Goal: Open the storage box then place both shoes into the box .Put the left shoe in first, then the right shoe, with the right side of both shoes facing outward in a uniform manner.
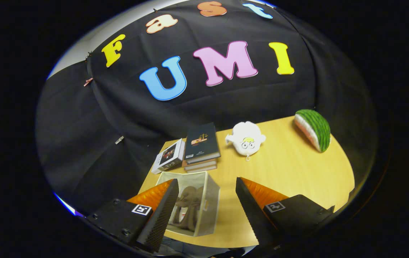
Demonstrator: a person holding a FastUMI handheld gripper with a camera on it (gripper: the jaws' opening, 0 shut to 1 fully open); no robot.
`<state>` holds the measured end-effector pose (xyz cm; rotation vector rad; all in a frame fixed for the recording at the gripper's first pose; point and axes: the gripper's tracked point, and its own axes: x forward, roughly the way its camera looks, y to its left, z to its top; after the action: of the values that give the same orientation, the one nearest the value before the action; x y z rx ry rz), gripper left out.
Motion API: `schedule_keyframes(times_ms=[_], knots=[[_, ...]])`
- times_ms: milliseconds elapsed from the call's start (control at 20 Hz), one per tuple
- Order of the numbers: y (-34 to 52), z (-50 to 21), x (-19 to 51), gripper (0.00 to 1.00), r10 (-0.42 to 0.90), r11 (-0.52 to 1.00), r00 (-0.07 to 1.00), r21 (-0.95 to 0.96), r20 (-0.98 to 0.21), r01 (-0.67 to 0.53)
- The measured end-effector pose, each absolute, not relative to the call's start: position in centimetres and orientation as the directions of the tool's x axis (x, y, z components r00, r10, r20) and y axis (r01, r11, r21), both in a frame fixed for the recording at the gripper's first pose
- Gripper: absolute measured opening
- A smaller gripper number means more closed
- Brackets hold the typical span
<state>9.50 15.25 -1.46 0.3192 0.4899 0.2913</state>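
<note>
Spreading out ahead, the wooden table [290, 172] is carrying the clear storage box [204, 208] between the wide-open, empty gripper [206, 211] fingers, brown shoes [188, 206] sitting inside; books [201, 147] at 12 o'clock, watermelon toy [314, 129] and white plush [245, 138] at 1 o'clock

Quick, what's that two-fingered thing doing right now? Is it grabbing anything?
Hand-held gripper: open, holding nothing; its fingers are spread wide above the clear storage box, which has a shoe inside.
</note>
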Motion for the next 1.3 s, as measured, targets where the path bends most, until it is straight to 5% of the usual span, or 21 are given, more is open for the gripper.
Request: schedule_keyframes(times_ms=[800, 1300], knots=[[-5.2, 6.2, 10.5, 0.98, 0.144, 0.984, 0.986, 0.093, 0.086, -0.152], [-7.9, 0.7, 12.0, 0.98, 0.209, 0.978, 0.976, 0.0, 0.057, -0.21]])
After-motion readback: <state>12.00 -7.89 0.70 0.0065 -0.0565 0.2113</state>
